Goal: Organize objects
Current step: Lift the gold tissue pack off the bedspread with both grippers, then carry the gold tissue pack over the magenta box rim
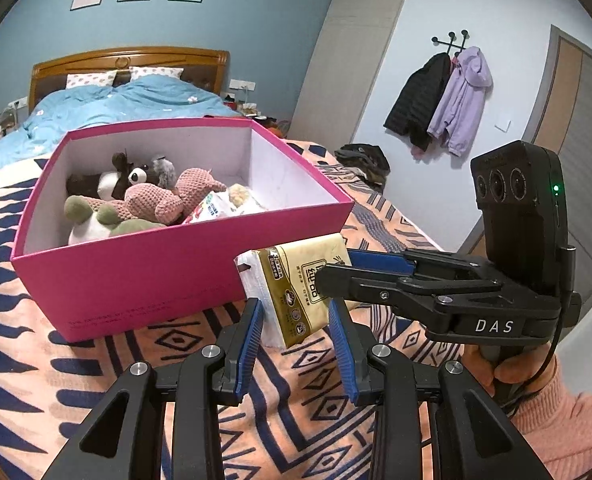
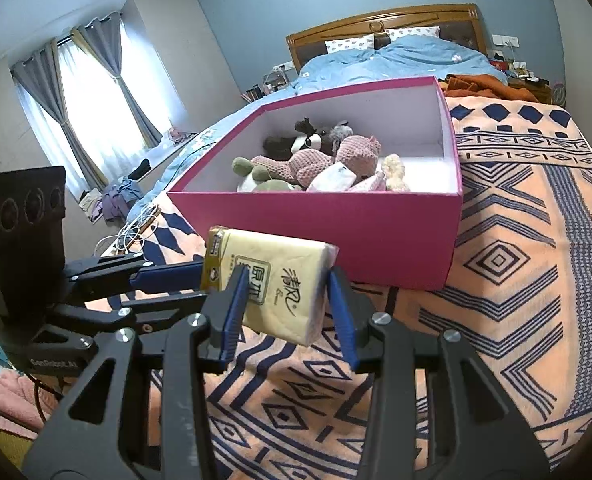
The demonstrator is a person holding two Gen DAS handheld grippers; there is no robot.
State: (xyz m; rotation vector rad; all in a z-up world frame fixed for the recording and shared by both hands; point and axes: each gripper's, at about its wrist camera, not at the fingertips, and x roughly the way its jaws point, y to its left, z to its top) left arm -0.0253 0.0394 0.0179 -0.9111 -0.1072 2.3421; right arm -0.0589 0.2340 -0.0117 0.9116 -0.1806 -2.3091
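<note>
Left wrist | both grippers' fingers clamp tissue pack | before pink box

We saw the left gripper at the lower centre: black angular arms, silver screws, blue ribbed fingers. At the right edge, the right gripper bore white "DAS" lettering, a black three-lens camera block with a green light, a black cable, and a pink knitted sleeve below.
</note>
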